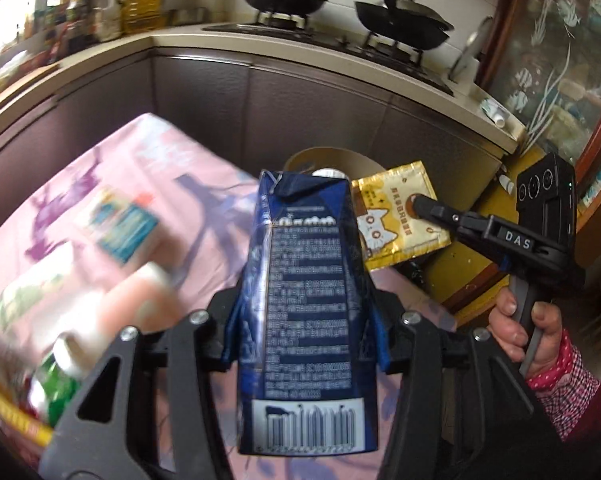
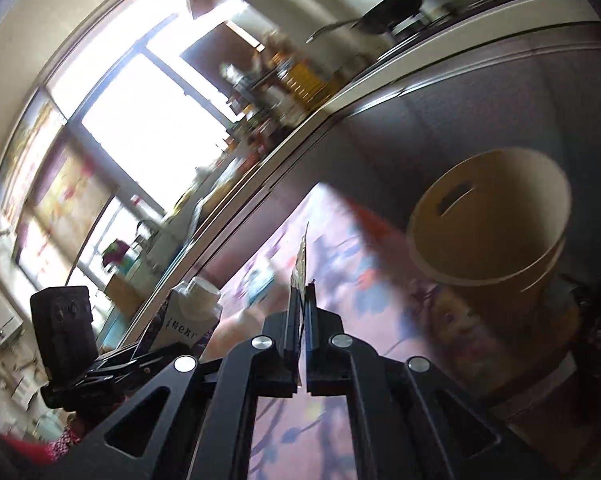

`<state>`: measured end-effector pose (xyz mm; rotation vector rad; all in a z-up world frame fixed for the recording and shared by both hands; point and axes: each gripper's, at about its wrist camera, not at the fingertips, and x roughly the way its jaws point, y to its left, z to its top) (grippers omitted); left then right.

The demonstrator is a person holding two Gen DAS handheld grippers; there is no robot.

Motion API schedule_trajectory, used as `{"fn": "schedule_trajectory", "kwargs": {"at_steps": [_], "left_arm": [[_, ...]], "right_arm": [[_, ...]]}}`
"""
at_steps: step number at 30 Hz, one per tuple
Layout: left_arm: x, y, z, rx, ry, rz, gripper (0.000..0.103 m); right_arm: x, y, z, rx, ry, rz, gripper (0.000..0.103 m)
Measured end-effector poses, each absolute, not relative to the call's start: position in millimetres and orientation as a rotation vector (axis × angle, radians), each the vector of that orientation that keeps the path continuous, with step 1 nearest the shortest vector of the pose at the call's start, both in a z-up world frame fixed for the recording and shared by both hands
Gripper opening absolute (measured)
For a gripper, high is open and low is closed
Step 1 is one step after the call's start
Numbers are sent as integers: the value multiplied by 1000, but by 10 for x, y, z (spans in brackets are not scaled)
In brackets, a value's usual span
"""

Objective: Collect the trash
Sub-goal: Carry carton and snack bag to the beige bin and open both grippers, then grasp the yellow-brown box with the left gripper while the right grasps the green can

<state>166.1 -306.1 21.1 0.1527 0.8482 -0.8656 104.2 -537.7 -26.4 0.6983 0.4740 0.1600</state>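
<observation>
My left gripper [image 1: 306, 320] is shut on a dark blue drink carton [image 1: 306, 280] and holds it above the pink table. The carton also shows in the right wrist view [image 2: 188, 316]. My right gripper [image 1: 418, 204] is shut on a yellow snack packet [image 1: 396, 216] with a cat picture. In the right wrist view the packet [image 2: 300, 264] is seen edge-on between the closed fingers of that gripper [image 2: 303, 292]. A round tan paper bin [image 2: 496, 220] stands beyond both; its rim [image 1: 332, 156] shows behind the carton.
The pink floral tablecloth [image 1: 160, 184] holds a blue-and-white box [image 1: 120, 224], a pink bottle [image 1: 140, 304] and a green can [image 1: 52, 388]. A dark cabinet front [image 1: 300, 100] and counter with woks [image 1: 284, 0] lie behind. A yellow stool [image 1: 468, 272] stands at right.
</observation>
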Motion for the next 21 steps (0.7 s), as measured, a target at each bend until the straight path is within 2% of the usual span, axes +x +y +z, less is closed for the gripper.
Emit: {"fn": "schedule_trajectory", "kwargs": {"at_steps": [4, 7, 9, 11, 17, 19, 20, 21], "left_arm": [[2160, -4024, 2, 191, 925, -941, 48], [2457, -4474, -217, 206, 975, -892, 49], [2596, -4662, -361, 215, 1022, -866, 56], [2677, -4730, -436, 223, 1047, -818, 61], [2621, -4427, -172, 131, 1015, -799, 61], [2514, -4243, -64, 87, 989, -828, 61], [2415, -4093, -10, 60, 977, -847, 62], [2339, -3953, 21, 34, 972, -869, 66]], "right_arm": [[1351, -5850, -455, 697, 486, -26, 0], [1499, -6046, -673, 701, 514, -83, 0], [1605, -6116, -814, 719, 544, -90, 0], [1679, -6236, -940, 767, 563, -78, 0], [1579, -6330, -1045, 860, 534, -69, 6], [1519, -6300, -1000, 859, 522, -72, 13], [1489, -6285, -995, 847, 517, -85, 26], [1469, -6244, -925, 834, 513, -99, 49]]}}
